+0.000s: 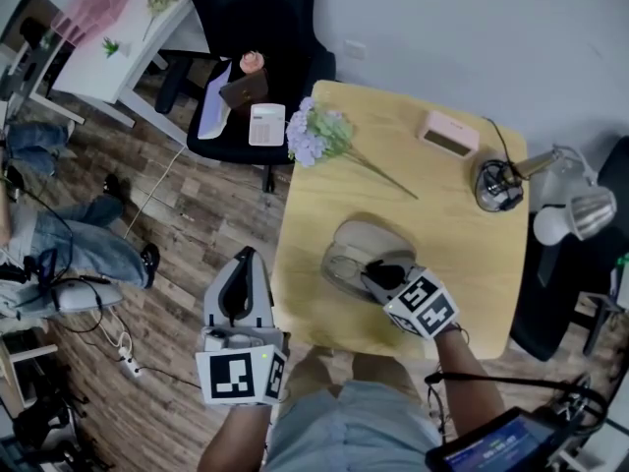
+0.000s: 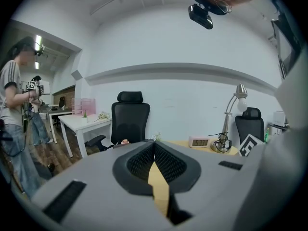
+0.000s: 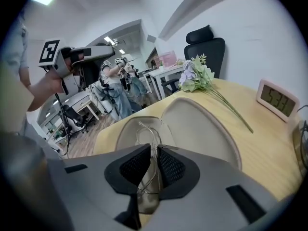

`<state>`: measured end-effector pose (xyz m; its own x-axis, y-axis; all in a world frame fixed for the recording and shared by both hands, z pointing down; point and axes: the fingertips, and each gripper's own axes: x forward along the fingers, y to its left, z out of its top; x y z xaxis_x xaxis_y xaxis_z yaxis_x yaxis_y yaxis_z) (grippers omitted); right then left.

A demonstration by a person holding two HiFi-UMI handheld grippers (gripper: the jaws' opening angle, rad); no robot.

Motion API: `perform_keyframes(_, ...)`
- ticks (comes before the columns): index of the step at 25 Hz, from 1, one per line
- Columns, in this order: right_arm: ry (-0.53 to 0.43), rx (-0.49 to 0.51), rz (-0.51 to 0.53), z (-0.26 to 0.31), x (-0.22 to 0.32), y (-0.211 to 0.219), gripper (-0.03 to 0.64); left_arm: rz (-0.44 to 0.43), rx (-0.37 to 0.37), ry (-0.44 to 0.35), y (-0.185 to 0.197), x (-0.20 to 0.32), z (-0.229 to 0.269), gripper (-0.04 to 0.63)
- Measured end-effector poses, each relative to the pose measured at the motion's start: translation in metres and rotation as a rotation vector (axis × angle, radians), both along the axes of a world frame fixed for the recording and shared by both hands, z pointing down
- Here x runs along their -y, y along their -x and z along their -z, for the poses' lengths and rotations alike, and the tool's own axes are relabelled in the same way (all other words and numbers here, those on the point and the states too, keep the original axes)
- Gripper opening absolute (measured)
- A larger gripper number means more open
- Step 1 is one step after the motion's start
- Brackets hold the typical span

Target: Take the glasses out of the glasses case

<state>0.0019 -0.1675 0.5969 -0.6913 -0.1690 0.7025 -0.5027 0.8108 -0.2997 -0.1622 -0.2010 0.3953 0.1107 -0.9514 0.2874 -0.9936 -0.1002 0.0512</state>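
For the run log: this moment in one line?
right gripper: shut on glasses | glasses case: open, glasses inside | left gripper: shut, empty

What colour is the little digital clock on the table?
The clock is pale pink, clearest in the head view.

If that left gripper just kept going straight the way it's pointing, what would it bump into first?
Probably the wooden table: its top shows just beyond the left gripper, whose closed jaws tilt slightly down. Past it stands a black office chair; depth is hard to judge.
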Motion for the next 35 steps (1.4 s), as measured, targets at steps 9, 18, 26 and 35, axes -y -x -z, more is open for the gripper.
perform_keyframes(9,-0.047,-0.081,0.096,-0.004,-0.006,0.008,0.029,-0.001,0.004,-0.003,-0.001,0.005,0.001,0.006)
perform_keyframes(18,-0.091,-0.101,0.127,-0.002,-0.009,0.011,0.023,-0.007,0.004,-0.009,0.000,0.005,0.003,0.006)
perform_keyframes(26,-0.138,-0.090,0.096,0.012,-0.002,0.011,0.020,-0.018,0.003,-0.024,-0.001,0.007,0.011,0.006)
perform_keyframes(35,-0.190,-0.058,0.048,0.028,0.005,0.010,0.018,-0.037,0.007,-0.045,-0.005,0.009,0.020,0.006)
